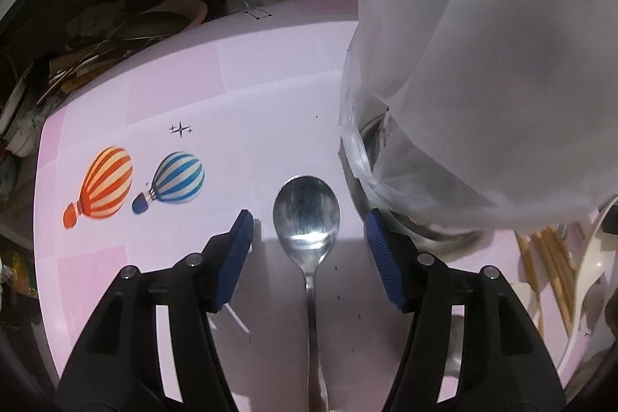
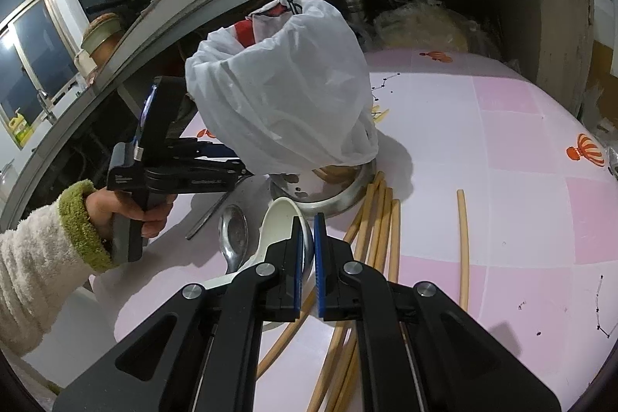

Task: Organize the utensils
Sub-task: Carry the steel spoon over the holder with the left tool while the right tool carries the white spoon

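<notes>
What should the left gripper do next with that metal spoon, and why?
Probably lower a little and close on the spoon. The left gripper is open, its pads either side of the spoon's bowl and not touching it. The spoon lies flat on the table, so the pads likely need to drop to it before closing.

Steel spoon (image 1: pixel 306 215) flat, bowl up; white ceramic spoon (image 2: pixel 280 224), bamboo chopsticks (image 2: pixel 380 219) beside.
</notes>
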